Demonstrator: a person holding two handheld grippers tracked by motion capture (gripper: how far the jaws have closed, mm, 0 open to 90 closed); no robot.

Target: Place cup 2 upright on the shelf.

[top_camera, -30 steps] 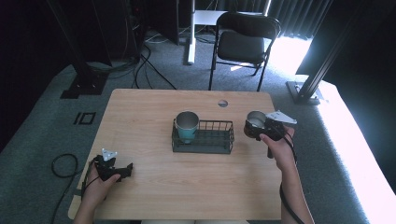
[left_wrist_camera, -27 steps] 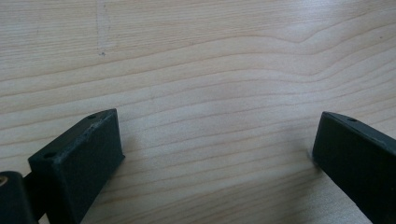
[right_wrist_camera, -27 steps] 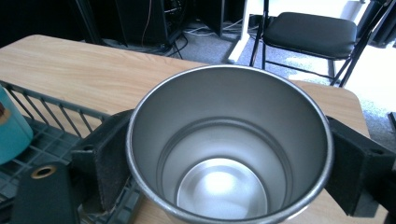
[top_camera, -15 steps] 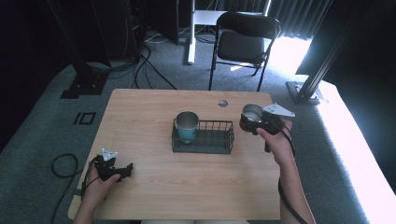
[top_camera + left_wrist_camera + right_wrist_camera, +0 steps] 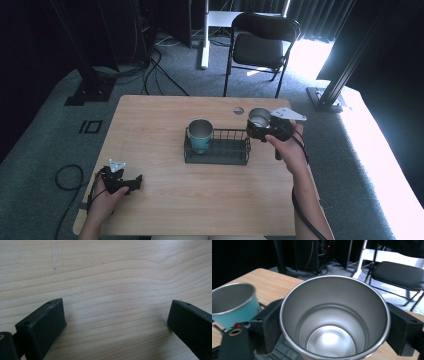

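Observation:
My right gripper [image 5: 259,128] is shut on a steel cup [image 5: 259,119] and holds it upright in the air over the right end of a black wire basket [image 5: 217,153]. In the right gripper view the steel cup [image 5: 335,317] sits empty between the two black jaws, with the wire basket [image 5: 284,351] below it. A teal cup with a steel rim [image 5: 200,135] stands in the left end of the basket and appears as the teal cup [image 5: 233,305] at the left of that view. My left gripper [image 5: 135,183] rests open on the table [image 5: 165,205] near its front left corner, with bare wood [image 5: 112,290] between its jaws.
A black folding chair [image 5: 264,47] stands beyond the table's far edge. A round cable hole [image 5: 238,110] sits in the tabletop behind the basket. Cables and metal stands lie on the grey carpet around the table.
My right gripper has carried the steel cup leftward, from beside the basket's right end to above it. The left gripper has stayed still.

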